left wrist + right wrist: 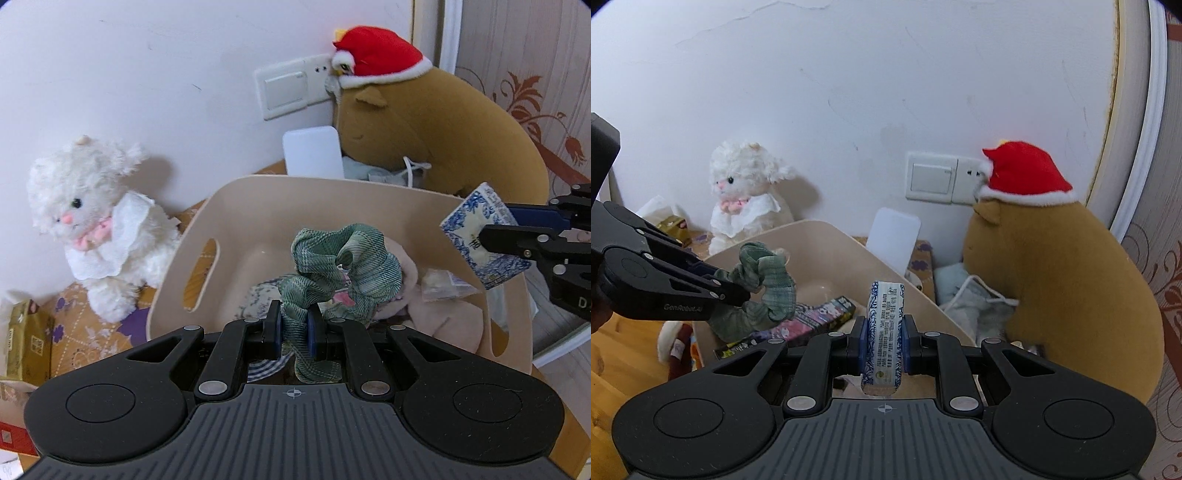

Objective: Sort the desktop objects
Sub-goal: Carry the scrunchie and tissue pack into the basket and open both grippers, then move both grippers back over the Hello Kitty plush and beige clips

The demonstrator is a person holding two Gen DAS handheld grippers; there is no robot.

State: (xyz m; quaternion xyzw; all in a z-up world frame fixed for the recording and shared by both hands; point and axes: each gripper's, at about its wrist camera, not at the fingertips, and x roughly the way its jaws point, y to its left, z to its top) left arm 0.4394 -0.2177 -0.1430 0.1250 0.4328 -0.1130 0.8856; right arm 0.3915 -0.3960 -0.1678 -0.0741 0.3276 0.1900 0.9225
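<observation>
My left gripper (294, 326) is shut on a green plaid scrunchie (345, 264), which hangs over the open beige storage bin (258, 192). From the right wrist view the same scrunchie (764, 291) dangles from the left gripper (738, 291) above the bin (827, 236). My right gripper (884, 338) is shut on a blue-and-white tissue pack (885, 332), held on edge over the bin's right rim. The left wrist view shows that tissue pack (480, 236) in the right gripper (495, 227) at the far right.
Inside the bin lie a pink cloth (443, 314), a patterned box (812, 321) and other small items. A white plush cat (96, 225) sits left of it, a brown plush with a red hat (443, 147) behind right. A gold box (26, 339) stands at far left.
</observation>
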